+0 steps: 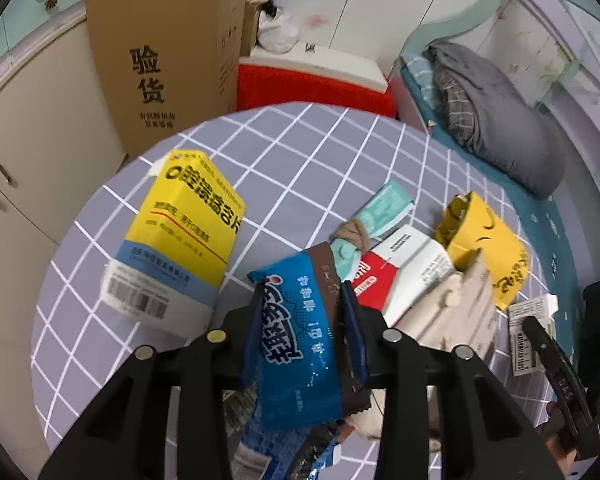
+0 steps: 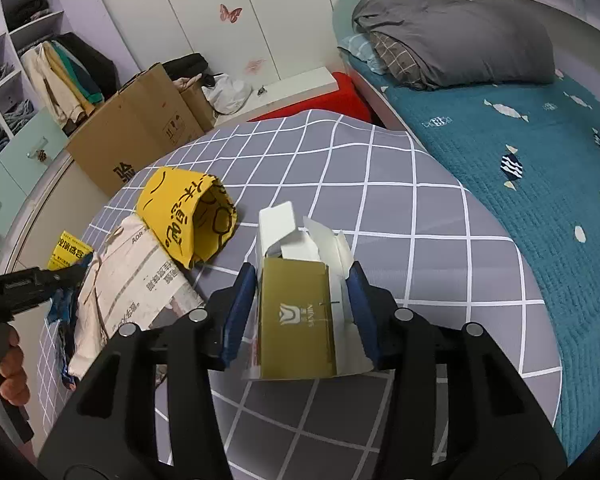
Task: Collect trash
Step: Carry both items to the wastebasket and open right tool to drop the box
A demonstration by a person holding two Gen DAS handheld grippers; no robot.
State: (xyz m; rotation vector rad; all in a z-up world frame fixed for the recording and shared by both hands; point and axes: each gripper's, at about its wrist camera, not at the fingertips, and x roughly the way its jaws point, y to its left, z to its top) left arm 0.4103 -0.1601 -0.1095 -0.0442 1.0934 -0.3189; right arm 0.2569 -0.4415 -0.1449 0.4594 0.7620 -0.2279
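Note:
My left gripper (image 1: 302, 300) is shut on a blue snack wrapper (image 1: 296, 344) and holds it above the round table with the grey checked cloth (image 1: 300, 152). On the cloth lie a yellow and white medicine box (image 1: 180, 236), a teal packet tied with string (image 1: 364, 224), a red and white box (image 1: 396, 272), a yellow paper cup (image 1: 488, 244) and a beige paper bag (image 1: 452, 312). My right gripper (image 2: 302, 284) is shut on an open gold and white carton (image 2: 300, 320). The yellow cup (image 2: 188, 216) and the paper bag (image 2: 128, 280) lie to its left.
A big cardboard box (image 1: 160, 60) stands behind the table beside a red stool (image 1: 312, 84). A bed with a teal cover (image 2: 520, 184) and a grey pillow (image 2: 460, 36) runs along the right. The other gripper shows at the left edge of the right wrist view (image 2: 24, 284).

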